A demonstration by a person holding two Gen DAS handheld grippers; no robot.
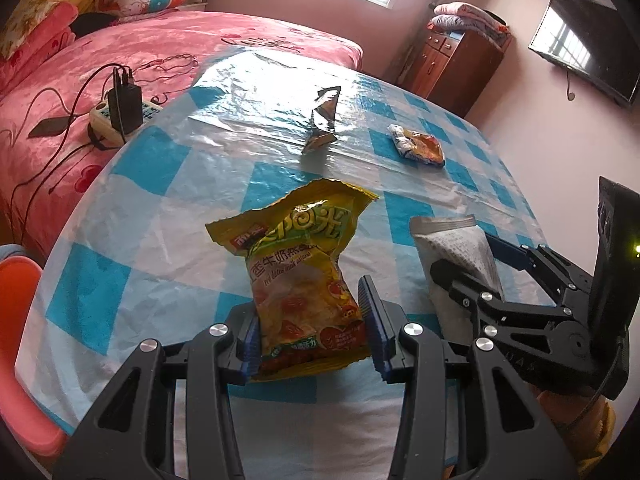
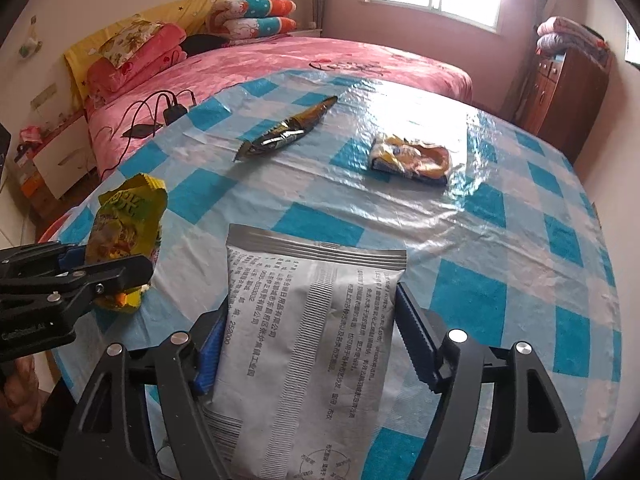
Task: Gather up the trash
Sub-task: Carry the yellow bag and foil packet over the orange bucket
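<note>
Two wrappers picked up: left gripper [image 1: 316, 320] clamping yellow bag [image 1: 304, 276], right gripper [image 2: 308, 344] pinching grey pouch [image 2: 304, 344]; dark wrapper [image 2: 286, 134] and orange packet [image 2: 412, 158] left upper centre.

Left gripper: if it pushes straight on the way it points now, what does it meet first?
The yellow snack bag already between its fingers on the left gripper. Past that, probably the checked tablecloth, since it points downward; depth is unclear.
</note>
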